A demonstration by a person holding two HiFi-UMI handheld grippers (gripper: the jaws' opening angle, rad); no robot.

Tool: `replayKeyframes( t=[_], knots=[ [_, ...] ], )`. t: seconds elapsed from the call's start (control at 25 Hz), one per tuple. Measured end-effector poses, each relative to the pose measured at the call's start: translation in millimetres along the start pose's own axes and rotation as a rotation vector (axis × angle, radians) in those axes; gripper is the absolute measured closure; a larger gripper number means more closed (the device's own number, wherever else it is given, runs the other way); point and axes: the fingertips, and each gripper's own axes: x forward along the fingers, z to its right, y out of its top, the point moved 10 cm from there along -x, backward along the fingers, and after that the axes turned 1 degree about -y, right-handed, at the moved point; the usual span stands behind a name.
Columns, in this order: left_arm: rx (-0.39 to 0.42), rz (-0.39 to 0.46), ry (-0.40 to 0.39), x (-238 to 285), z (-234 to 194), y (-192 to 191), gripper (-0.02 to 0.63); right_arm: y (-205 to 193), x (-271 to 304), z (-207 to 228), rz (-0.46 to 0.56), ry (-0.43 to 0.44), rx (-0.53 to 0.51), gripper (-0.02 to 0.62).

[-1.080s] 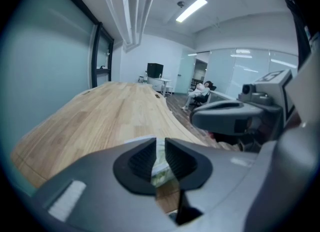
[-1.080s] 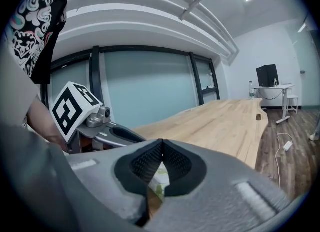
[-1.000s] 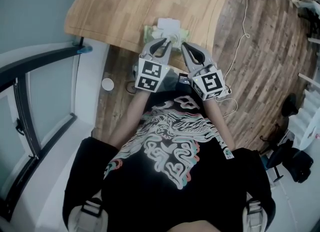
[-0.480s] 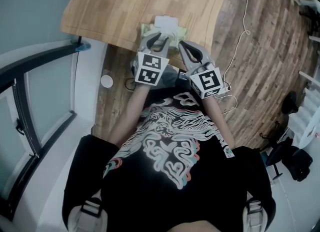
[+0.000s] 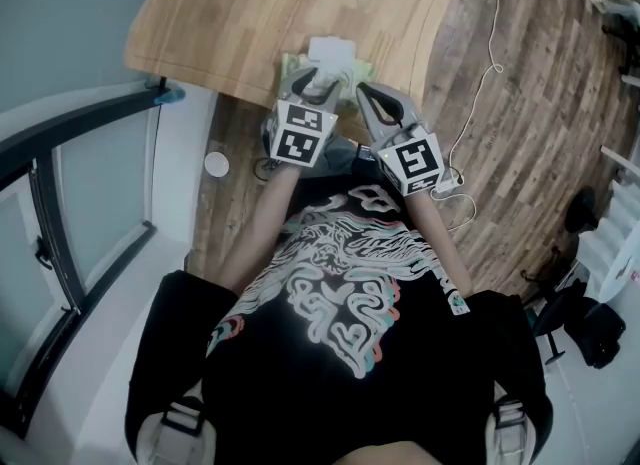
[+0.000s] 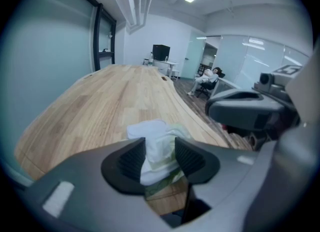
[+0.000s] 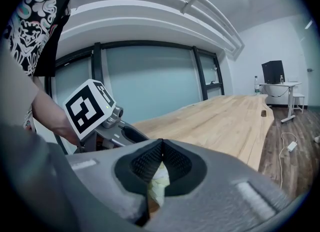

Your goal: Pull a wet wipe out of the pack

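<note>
The wet wipe pack (image 5: 346,73) lies at the near edge of the wooden table (image 5: 240,13), just left of where that edge curves away. A white wipe (image 5: 332,49) stands up out of its top. The left gripper (image 5: 314,79) tilts down over it; its jaws have just been opening and are now spread, with the wipe loose between them. Just beside it, the right gripper (image 5: 364,93) is clamped on the pack's pale green right edge.
</note>
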Motion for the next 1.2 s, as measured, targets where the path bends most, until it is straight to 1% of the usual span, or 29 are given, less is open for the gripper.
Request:
replayKeyframes(
  t=[0.2,0.4,0.56,0.68,0.8,1.0,1.04,1.08,1.2],
  knots=[
    [0.0,-0.015,0.0,4,-2,1,0.456,-1,8,0,-0.022,0.022,-0.023,0.597],
    [0.003,-0.016,0.015,5,-6,1,0.456,-4,12,2,-0.039,0.028,-0.023,0.597],
    [0.013,-0.03,-0.002,6,-6,0,0.458,-10,18,3,-0.055,0.046,-0.016,0.597],
    [0.02,-0.041,-0.021,10,-8,1,0.463,-11,22,1,-0.082,0.065,-0.037,0.597],
    [0.016,-0.06,-0.039,11,-7,3,0.482,-14,24,0,-0.102,0.068,-0.042,0.597],
    [0.024,-0.063,-0.031,13,-9,0,0.502,-17,26,2,-0.117,0.066,-0.043,0.597],
    [0.036,-0.071,-0.037,14,-10,0,0.526,-17,27,2,-0.119,0.065,-0.043,0.597],
    [0.05,-0.082,-0.048,14,-10,-1,0.572,-17,27,2,-0.123,0.063,-0.047,0.597],
    [0.075,-0.11,-0.084,14,-13,0,0.584,-17,29,2,-0.138,0.054,-0.069,0.595]
  ],
)
